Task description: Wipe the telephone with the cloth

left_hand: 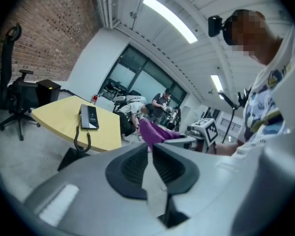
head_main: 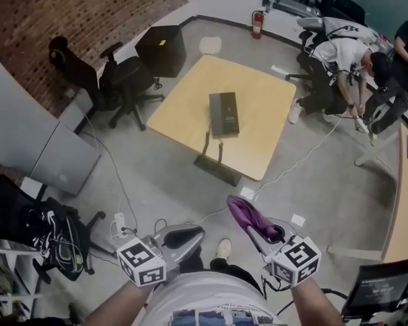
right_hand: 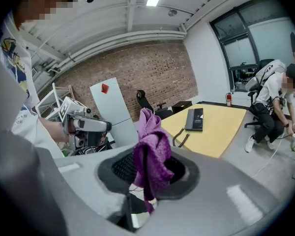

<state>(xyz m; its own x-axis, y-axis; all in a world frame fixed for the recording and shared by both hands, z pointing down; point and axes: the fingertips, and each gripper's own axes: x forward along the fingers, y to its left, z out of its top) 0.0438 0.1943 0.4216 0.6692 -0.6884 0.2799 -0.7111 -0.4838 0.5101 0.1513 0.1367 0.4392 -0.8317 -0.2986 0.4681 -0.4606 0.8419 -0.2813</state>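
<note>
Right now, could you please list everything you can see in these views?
light wooden square table: one, tan, mid-floor
black desk telephone: one, black, on table, cord hanging over edge
black office chairs: two, black, beside brick wall
black box: one, black, behind table
red fire extinguisher: one, red, far wall
bystanders: two, far right
purple fuzzy cloth: one, purple, in right gripper
left gripper: one, grey, shut, empty
right gripper: one, grey, shut on cloth

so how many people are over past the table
2. A person in a white top bends down just right of the light wooden table; a person in dark clothes stands beside them at the right edge. More may be hidden out of view.
</note>
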